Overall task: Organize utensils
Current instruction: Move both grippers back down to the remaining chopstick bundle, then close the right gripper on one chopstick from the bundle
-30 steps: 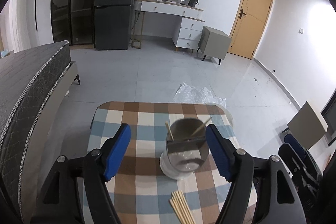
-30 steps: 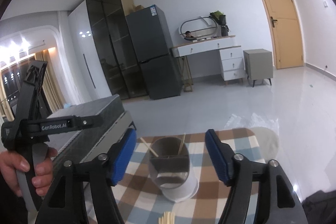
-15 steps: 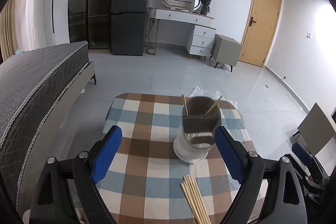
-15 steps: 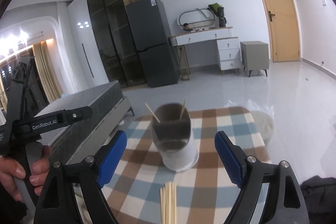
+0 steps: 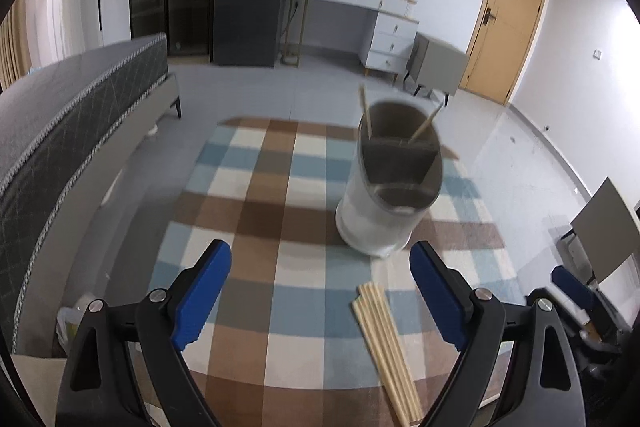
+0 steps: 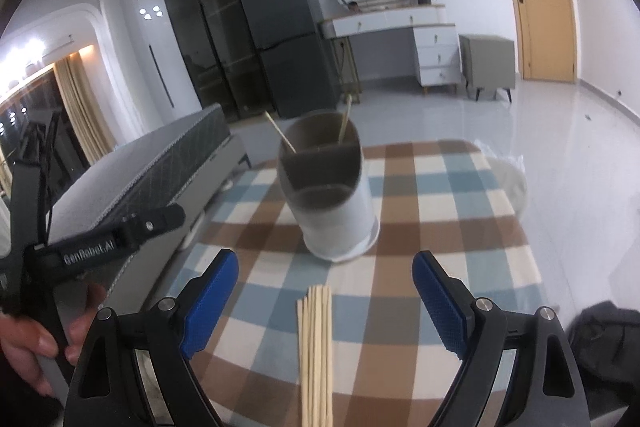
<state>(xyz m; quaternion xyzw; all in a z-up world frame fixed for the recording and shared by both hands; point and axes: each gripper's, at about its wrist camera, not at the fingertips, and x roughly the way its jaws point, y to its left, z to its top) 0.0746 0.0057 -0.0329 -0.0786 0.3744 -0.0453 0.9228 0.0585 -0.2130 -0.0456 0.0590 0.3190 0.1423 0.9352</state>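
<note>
Your left gripper (image 5: 320,291) and right gripper (image 6: 325,297) gape empty, freshly widened; one holder (image 6: 328,187) at twelve o'clock keeps two chopsticks (image 6: 344,121).

Surface (image 5: 280,211): checked cloth, brown, pale blue, cream squares. Utensil holder (image 5: 384,223): white outside, grey-brown inside, divider same grey-brown. Chopsticks (image 6: 316,339): pale natural wood, bundle on cloth; two more, same colour, in holder. Left hand-held gripper (image 5: 320,291): black frame, blue ribbed pads, silver screws. Right hand-held gripper (image 6: 326,297): same colours. Bed (image 5: 68,115): dark grey quilted, diamond stitching. Door (image 5: 504,31): yellowish wood. Fridge (image 6: 284,39): dark grey.
</note>
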